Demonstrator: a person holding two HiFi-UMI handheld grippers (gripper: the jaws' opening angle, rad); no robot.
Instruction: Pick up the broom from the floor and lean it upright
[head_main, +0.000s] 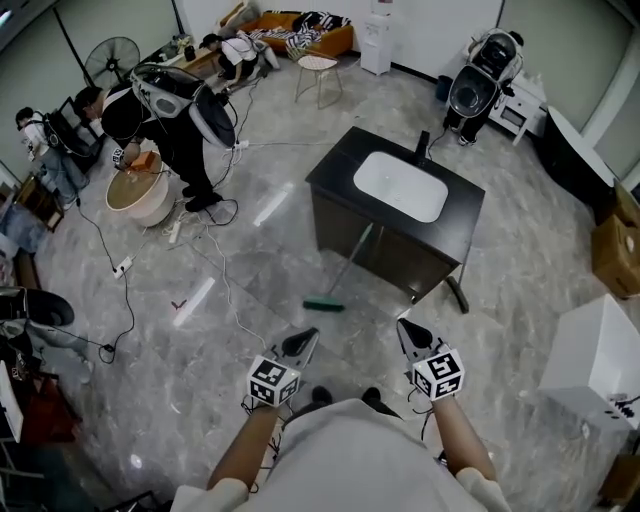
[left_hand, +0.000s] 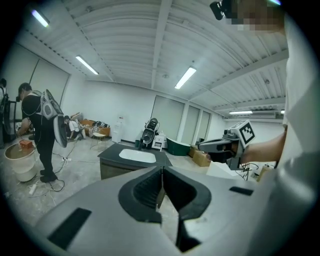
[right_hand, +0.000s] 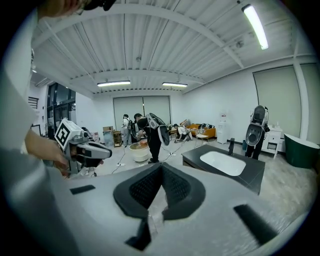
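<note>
Against the front of the sink cabinet (head_main: 352, 232) the broom (head_main: 348, 265) leans, its green head (head_main: 323, 305) on the floor just ahead of the cabinet's near corner. Its handle slants up and away to the cabinet's front edge. It stands straight ahead of both grippers, well apart from each. The left gripper (head_main: 310, 335) is nearer the head than the right gripper (head_main: 403, 325). Both have their jaws pressed together on nothing. Judging by this, the leaning looks done.

The green-headed broom (head_main: 349, 265) leans tilted against the dark sink cabinet (head_main: 385, 250).
</note>
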